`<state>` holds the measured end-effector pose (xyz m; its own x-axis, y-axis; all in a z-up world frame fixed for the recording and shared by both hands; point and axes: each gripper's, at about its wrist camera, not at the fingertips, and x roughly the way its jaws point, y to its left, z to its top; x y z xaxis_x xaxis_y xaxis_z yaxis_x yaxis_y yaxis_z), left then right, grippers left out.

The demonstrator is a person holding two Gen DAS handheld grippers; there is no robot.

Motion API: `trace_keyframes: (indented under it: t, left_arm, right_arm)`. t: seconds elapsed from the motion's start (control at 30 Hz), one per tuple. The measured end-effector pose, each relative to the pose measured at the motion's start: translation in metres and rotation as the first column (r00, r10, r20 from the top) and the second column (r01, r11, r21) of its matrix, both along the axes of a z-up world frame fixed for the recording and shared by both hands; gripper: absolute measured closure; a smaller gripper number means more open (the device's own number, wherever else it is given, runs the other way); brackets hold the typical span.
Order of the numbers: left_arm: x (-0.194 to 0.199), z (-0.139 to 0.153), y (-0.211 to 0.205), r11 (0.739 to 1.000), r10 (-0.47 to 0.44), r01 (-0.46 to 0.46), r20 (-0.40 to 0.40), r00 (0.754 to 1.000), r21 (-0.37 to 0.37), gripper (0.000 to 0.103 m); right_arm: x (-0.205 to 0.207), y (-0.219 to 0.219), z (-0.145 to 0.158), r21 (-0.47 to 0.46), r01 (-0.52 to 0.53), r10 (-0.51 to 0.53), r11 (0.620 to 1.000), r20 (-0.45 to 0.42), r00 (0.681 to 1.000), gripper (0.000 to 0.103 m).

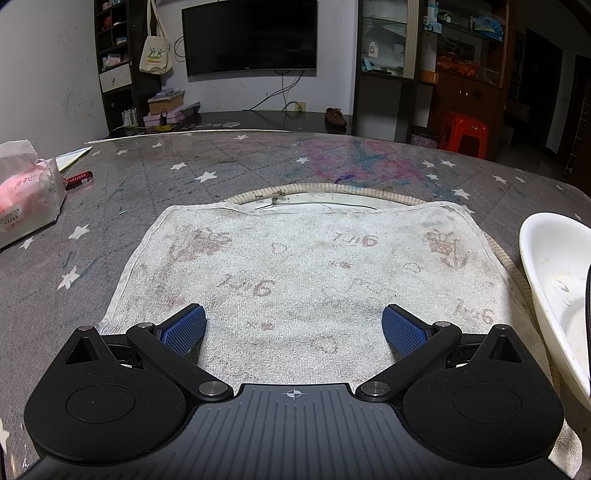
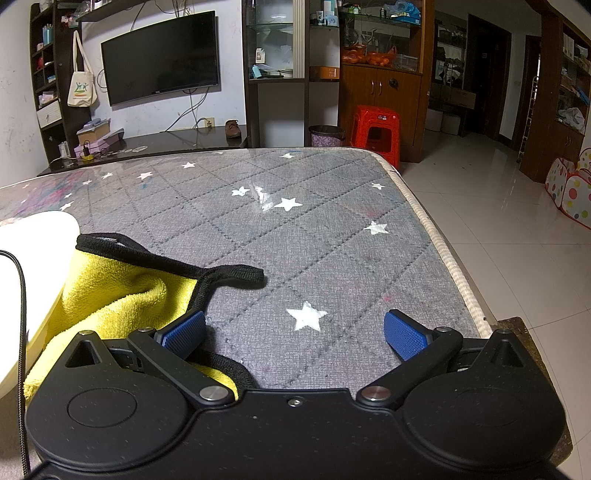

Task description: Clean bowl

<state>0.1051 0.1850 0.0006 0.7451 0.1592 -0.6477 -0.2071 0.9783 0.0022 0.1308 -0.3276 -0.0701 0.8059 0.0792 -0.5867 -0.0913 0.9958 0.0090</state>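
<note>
White terry towel (image 1: 306, 280) lay spread beneath the left gripper (image 1: 293, 326), whose jaws gaped wide and empty; the soiled bowl (image 1: 554, 291) sat just right of it. The right gripper (image 2: 295, 332), equally wide and empty, hovered beside the yellow cloth (image 2: 118, 306). Nothing was grasped yet; the next move probably meant closing on that cloth.

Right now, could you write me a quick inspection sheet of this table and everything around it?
Surface: grey quilted star-print table cover, glossy, with pink and blue marks at the far side.
Job's things: white bowl, smeared inside; stained white towel over a round mat; yellow cloth with black trim beside the bowl.
Clutter: tissue pack, red pen, papers.
Grippers: left gripper and right gripper, jaws open, empty.
Cables: black cable near the bowl.
Surroundings: wall TV, shelves, red stool, tiled floor.
</note>
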Motion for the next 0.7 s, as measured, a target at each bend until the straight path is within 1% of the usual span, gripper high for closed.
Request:
trace_keyframes:
  t: [0.7]
  left_arm:
    - [0.0007,0.0005,0.0004,1.0,0.0,0.0,0.0,1.0,0.0,0.0]
  right_arm:
    - [0.0,-0.0001,0.0,0.0,0.0,0.0,1.0,0.0,1.0,0.0]
